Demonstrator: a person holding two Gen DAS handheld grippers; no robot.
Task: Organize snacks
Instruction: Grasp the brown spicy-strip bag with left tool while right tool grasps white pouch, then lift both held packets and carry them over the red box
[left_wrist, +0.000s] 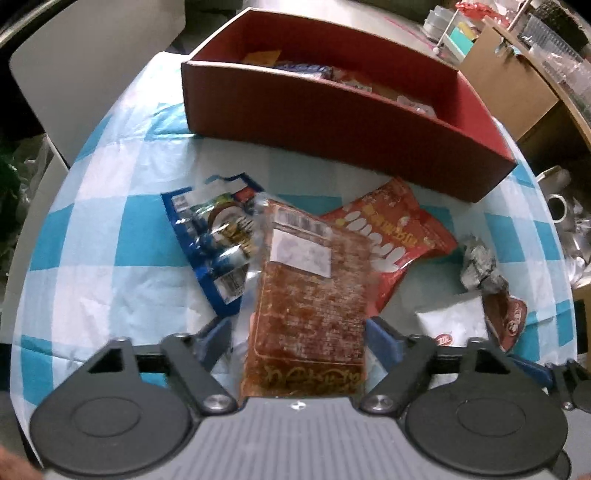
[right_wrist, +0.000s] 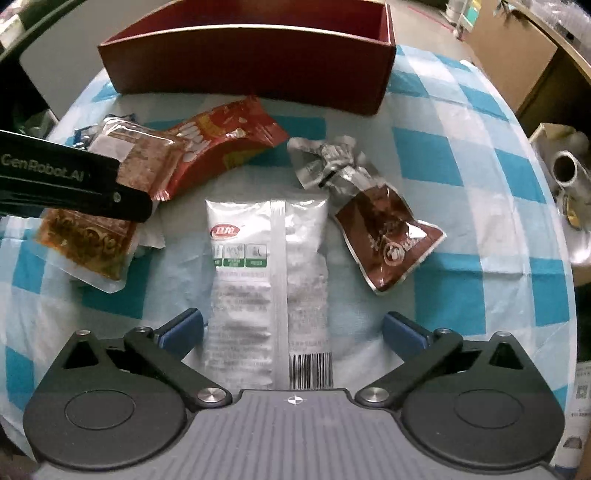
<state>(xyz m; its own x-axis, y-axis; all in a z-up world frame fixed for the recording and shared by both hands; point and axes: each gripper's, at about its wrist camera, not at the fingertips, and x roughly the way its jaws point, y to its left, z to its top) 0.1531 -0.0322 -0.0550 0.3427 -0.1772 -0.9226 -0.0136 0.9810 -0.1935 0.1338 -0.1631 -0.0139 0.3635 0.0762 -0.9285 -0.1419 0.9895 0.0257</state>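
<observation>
- On the checked cloth (left_wrist: 110, 229) in front of the red box (left_wrist: 332, 122), left wrist view: sorting looks partway done, my guess, since the box already holds several packets (left_wrist: 332, 74) at its bottom; too small to say which.
- Left gripper (left_wrist: 297, 339) points down over the amber clear-wrapped snack (left_wrist: 314, 295); jaws stand apart on either side of it, right pad close to its edge, left pad off it. Open, not gripping as far as I can see.
- Blue pack (left_wrist: 218, 243) lies left of the amber one, partly under it; red packet (left_wrist: 391, 236) to its right, between it and the box, also partly under it.
- Further right of the red box's near wall: crumpled silver wrapper (left_wrist: 480, 262), brown pouch (left_wrist: 506, 317), corner of white packet (left_wrist: 454, 321).
- Before the red box (right_wrist: 251, 62), right wrist view: right gripper (right_wrist: 291, 332) spread wide, straddling the white packet (right_wrist: 269, 280); pads clear of it on both sides, nothing held.
- Brown pouch (right_wrist: 388, 240) with its crumpled silver top (right_wrist: 328, 162) sits right of the white packet, nearer the box than the gripper.
- Red packet (right_wrist: 229, 140) and amber snack (right_wrist: 96, 206) left of the white one; left tool's black arm (right_wrist: 74, 184) crosses the amber snack.
- Box interior hidden from this angle.
- Left to do, judging by this: about five packs still on the cloth, all outside the box.
</observation>
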